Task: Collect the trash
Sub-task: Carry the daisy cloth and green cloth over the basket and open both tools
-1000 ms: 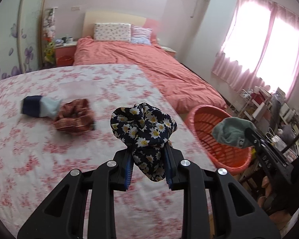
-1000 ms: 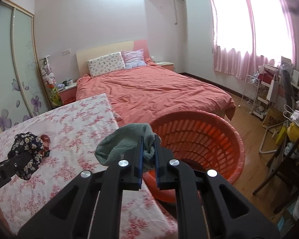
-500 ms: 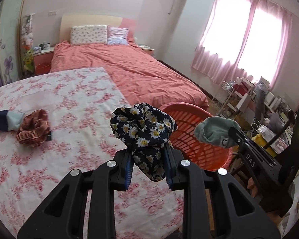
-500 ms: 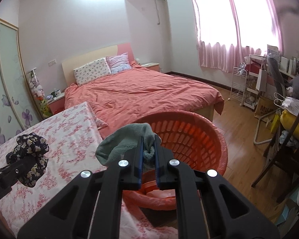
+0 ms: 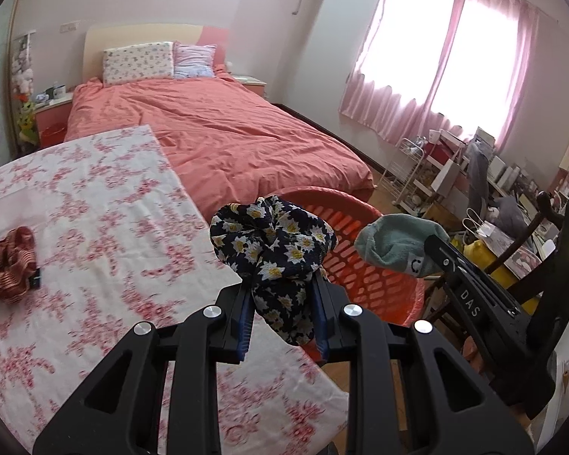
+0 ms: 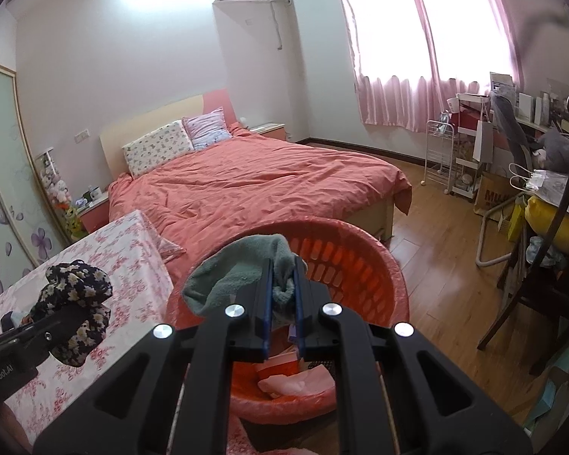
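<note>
Daylight floods through the pink curtains (image 5: pixel 447 64) at upper right, blowing out the window. Fisheye bending curves the frame edges, dark vignette in corners. The floral bench cloth (image 5: pixel 95 227) smears with motion blur.

Left gripper (image 5: pixel 282 316) clamps a floral cloth (image 5: pixel 273 246) beside the orange basket (image 5: pixel 364 265); right gripper (image 5: pixel 432 250) grips a green sock (image 5: pixel 394 244).

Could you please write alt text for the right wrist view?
The right claw grips a grey-green sock above an orange basket holding pink scraps. At left, the left claw holds dark floral fabric over a flowered tablecloth.
</note>
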`<action>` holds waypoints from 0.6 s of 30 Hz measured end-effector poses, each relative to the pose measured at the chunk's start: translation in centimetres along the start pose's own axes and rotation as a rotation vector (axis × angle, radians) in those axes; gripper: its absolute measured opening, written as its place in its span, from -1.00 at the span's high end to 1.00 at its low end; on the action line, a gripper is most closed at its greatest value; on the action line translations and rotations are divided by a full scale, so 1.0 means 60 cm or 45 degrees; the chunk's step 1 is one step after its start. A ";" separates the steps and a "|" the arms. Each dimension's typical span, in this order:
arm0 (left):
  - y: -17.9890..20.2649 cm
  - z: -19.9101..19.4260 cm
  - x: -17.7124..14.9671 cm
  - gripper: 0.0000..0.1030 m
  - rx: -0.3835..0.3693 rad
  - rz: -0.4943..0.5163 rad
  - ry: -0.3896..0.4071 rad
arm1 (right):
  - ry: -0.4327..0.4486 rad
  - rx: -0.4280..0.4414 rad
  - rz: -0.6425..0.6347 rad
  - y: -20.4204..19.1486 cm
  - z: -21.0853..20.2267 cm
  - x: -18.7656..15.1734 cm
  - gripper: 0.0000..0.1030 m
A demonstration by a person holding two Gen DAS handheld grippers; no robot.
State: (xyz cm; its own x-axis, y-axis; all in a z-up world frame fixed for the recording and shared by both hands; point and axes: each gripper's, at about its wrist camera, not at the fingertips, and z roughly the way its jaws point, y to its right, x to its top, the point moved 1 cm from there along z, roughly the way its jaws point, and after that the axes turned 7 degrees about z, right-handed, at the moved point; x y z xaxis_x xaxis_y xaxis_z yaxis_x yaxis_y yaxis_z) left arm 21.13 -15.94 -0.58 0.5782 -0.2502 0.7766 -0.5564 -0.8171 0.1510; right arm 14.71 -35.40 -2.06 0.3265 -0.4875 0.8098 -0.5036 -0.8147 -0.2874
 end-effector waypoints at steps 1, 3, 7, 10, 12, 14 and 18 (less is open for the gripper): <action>0.004 0.004 0.002 0.49 -0.006 0.005 0.000 | 0.004 0.000 0.002 0.002 0.002 0.002 0.79; 0.008 0.009 0.004 0.49 -0.015 0.012 -0.001 | 0.011 0.001 0.006 0.005 0.003 0.005 0.79; 0.020 0.022 0.011 0.49 -0.033 0.025 -0.002 | 0.024 0.004 0.015 0.010 0.008 0.014 0.79; 0.029 0.031 0.016 0.49 -0.046 0.037 -0.004 | 0.028 0.002 0.023 0.015 0.014 0.019 0.78; 0.034 0.038 0.020 0.49 -0.052 0.046 -0.006 | 0.027 -0.001 0.028 0.021 0.020 0.021 0.78; 0.037 0.045 0.023 0.49 -0.059 0.050 -0.011 | 0.021 -0.003 0.035 0.024 0.028 0.023 0.78; 0.042 0.063 0.029 0.49 -0.070 0.058 -0.026 | 0.015 -0.005 0.051 0.031 0.040 0.030 0.78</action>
State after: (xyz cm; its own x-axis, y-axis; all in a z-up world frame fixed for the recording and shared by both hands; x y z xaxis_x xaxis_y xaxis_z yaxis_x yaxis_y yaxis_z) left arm 22.96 -20.40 -1.16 0.5634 -0.2971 0.7709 -0.6136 -0.7753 0.1496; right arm 16.28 -38.55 -2.38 0.2964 -0.5162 0.8035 -0.5196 -0.7931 -0.3179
